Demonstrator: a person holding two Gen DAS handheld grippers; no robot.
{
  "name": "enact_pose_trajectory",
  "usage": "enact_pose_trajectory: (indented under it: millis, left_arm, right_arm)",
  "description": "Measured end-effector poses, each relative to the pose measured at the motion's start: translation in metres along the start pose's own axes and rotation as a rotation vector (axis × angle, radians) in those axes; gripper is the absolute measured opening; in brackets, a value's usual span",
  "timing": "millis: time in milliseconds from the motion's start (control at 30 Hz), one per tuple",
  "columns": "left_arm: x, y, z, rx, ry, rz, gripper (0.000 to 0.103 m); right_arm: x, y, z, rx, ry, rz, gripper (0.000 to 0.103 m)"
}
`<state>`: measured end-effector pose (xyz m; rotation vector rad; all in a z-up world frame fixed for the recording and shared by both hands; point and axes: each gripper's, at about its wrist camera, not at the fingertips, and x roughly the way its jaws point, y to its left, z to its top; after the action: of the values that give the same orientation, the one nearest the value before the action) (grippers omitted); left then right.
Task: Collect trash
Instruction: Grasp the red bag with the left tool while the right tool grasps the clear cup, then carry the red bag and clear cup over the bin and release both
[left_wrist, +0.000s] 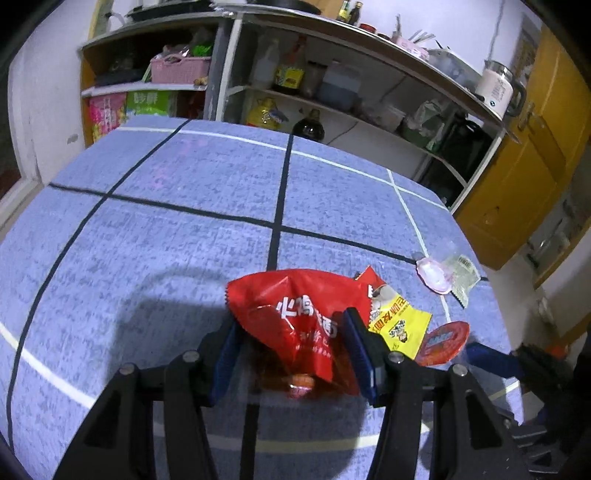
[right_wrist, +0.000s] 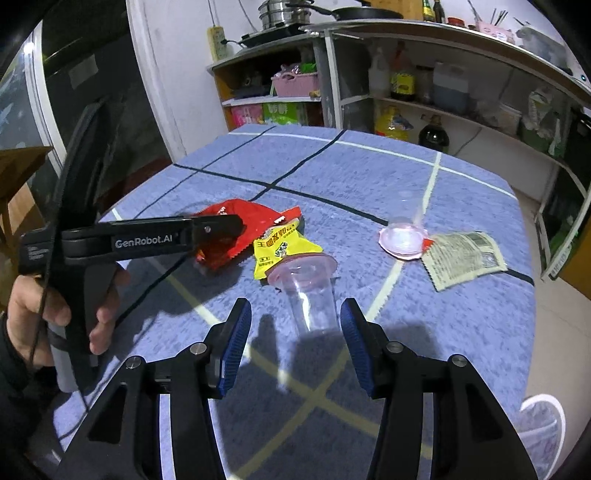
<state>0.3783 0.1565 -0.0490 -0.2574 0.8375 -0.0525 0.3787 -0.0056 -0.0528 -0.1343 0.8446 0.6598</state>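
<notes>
Left gripper (left_wrist: 291, 354): jaws pinching red wrapper (left_wrist: 295, 314); thin film could slip (shallow grip).
Right gripper (right_wrist: 295, 343): jaws wide, may topple clear cup (right_wrist: 310, 295).

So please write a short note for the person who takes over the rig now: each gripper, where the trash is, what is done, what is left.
Left gripper: jaws around the red snack bag, not clearly clamped.
Right gripper: open, the clear plastic cup lies on its side between its fingers, not gripped.
On the table: yellow wrapper under the cup's rim; pink lid and pale sachet to the right.
Done: nothing collected that I can see.
Left: all five pieces; no bin in view.
</notes>
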Motion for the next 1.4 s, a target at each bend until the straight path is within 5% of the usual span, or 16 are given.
enact_pose_trajectory:
  millis: [133,267,333,567,933,1133,1400]
  left_arm:
    - [0.001,-0.004,0.001,0.024,0.006,0.014,0.054]
    - [0.001,-0.005,0.001,0.022,0.009,0.016,0.035]
    - [0.0,-0.004,0.0,0.018,0.009,0.013,0.029]
    - [-0.011,-0.003,-0.001,0.017,-0.018,-0.004,0.017]
    - [-0.057,-0.007,0.003,-0.004,-0.106,-0.068,0.014]
    - [-0.084,-0.046,-0.01,0.041,-0.135,-0.154,0.014]
    - [-0.084,-0.151,-0.044,0.17,-0.082,-0.321,0.014]
  right_arm:
    - [0.013,-0.007,0.005,0.036,0.041,0.008,0.051]
    - [0.02,-0.014,0.008,0.074,0.054,0.011,0.05]
    - [0.02,-0.015,0.009,0.076,0.057,0.018,0.03]
    - [0.013,-0.019,0.005,0.1,0.045,0.012,0.029]
    - [-0.026,-0.031,-0.013,0.157,0.002,0.006,0.029]
    - [-0.073,-0.044,-0.03,0.196,-0.062,-0.017,0.029]
    - [-0.145,-0.082,-0.074,0.269,-0.14,-0.104,0.03]
